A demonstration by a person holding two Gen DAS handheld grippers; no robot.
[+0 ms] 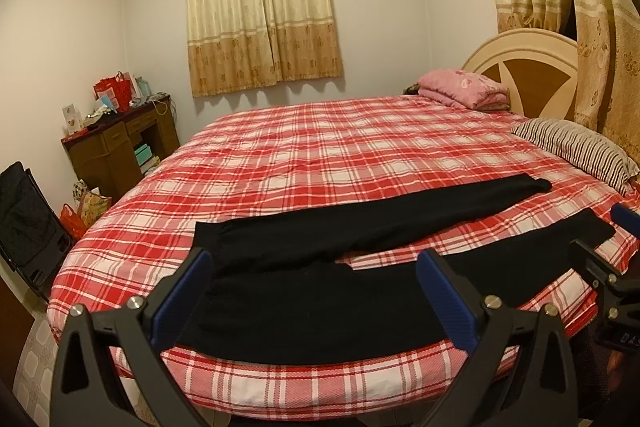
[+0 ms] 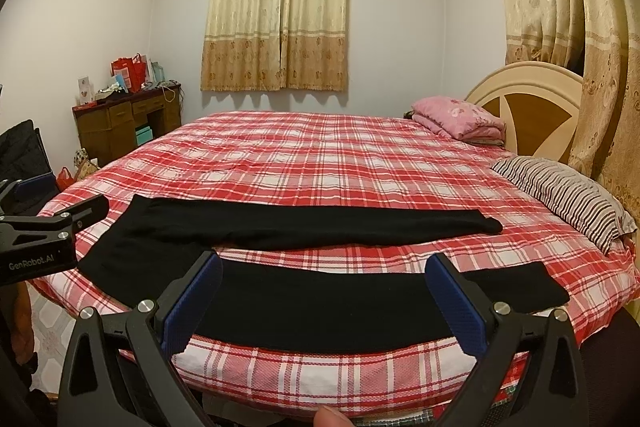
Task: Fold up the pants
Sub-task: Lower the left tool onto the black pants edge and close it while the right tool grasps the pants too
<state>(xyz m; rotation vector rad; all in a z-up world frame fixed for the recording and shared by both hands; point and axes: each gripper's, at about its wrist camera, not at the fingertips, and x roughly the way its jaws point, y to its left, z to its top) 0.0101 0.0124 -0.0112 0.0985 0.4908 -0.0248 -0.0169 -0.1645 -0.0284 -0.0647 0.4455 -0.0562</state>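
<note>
Black pants (image 1: 320, 291) lie flat on the near part of a bed with a red and white plaid cover (image 1: 320, 155). The waist is at the left and both legs run to the right, spread apart in a V. My left gripper (image 1: 316, 267) is open and empty, hovering over the waist and the near leg. My right gripper (image 2: 324, 271) is open and empty over the near leg (image 2: 320, 311). The far leg (image 2: 320, 223) ends at a cuff at the right. The left gripper also shows at the left edge of the right wrist view (image 2: 52, 227).
A striped pillow (image 1: 580, 151) and a folded pink blanket (image 1: 464, 87) lie at the bed's right end by the headboard (image 1: 532, 67). A brown desk (image 1: 120, 143) with bags stands at the far left. A dark chair (image 1: 28, 227) is left of the bed.
</note>
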